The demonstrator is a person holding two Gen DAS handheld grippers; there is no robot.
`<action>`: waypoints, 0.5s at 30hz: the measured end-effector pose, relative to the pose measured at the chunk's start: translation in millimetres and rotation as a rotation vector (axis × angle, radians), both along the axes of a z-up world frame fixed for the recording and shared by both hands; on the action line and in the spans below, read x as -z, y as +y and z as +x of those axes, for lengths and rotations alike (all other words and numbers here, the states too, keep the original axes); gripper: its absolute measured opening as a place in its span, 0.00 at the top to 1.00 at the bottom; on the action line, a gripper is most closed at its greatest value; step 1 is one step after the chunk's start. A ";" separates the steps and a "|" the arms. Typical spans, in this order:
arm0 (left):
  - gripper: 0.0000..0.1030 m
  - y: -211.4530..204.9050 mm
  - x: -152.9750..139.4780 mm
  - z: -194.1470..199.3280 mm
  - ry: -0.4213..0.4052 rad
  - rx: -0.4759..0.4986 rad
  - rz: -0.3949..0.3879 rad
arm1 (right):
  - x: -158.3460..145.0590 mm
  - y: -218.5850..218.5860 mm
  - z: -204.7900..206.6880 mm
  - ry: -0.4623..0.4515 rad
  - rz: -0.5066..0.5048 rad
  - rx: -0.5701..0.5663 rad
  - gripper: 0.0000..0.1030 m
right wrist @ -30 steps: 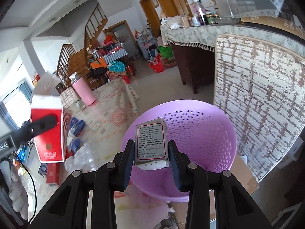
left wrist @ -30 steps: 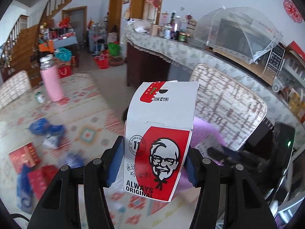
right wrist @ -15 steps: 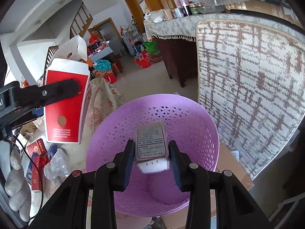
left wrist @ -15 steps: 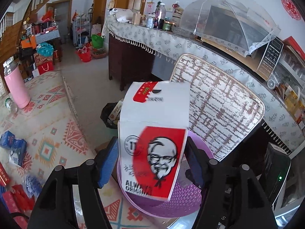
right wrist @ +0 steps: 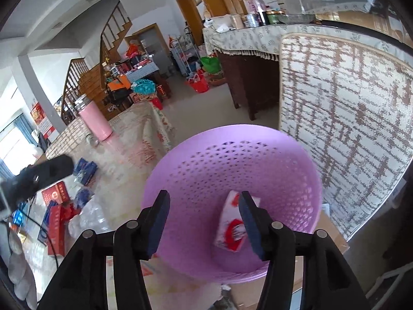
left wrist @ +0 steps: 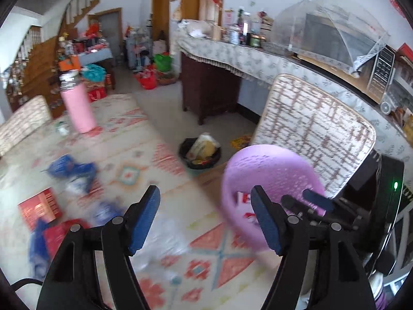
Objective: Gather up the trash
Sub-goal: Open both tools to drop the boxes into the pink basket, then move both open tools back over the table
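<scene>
Both hand-held grippers hold nothing. The left hand-held gripper [left wrist: 205,206] has its blue-padded jaws spread wide over the patterned tablecloth of the table [left wrist: 129,170], and the right hand-held gripper [right wrist: 204,210] is likewise spread apart, hovering above the purple perforated wastebasket [right wrist: 206,165].

Inside that wastebasket lies the red-and-white KFC box [right wrist: 231,228], tipped on its side against the lower wall; the small printed packet cannot be made out in either view.

In the left wrist view the wastebasket [left wrist: 271,165] stands just off the table's edge, in front of a chair back with a brown-and-cream woven cover [left wrist: 312,129] — the right hand-held gripper's black frame crosses in front of it.

Trash is on the table: a crumpled blue wrapper [left wrist: 69,168], a red box [left wrist: 40,208], and more red and blue packaging near the left edge, blurred. A pink thermos [left wrist: 76,103] stands upright farther back on the table. On the floor beyond sits a black bin [left wrist: 200,152] holding yellowish packaging.
</scene>
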State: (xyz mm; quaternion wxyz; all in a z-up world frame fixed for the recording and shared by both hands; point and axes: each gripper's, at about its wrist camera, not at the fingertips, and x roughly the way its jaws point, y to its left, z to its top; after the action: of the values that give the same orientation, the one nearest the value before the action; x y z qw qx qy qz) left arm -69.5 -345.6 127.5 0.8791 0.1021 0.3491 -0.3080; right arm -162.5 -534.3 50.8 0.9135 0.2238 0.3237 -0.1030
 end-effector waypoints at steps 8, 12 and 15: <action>0.26 79.1 -1.7 -26.5 -0.051 -0.133 0.009 | -8.3 55.7 -2.4 -0.009 -0.003 -0.077 0.39; 0.26 108.5 2.1 -39.3 -0.071 -0.178 0.025 | -7.2 83.1 -2.7 0.001 -0.004 -0.115 0.38; 0.26 124.4 4.9 -48.6 -0.089 -0.200 0.036 | -6.2 100.6 -3.6 0.007 -0.004 -0.139 0.38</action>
State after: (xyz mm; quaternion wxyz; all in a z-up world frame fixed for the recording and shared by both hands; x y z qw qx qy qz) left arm -118.1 -221.2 122.6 0.9180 0.0962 0.3239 -0.2076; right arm -166.2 -433.6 57.0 0.9178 0.1983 0.3415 -0.0409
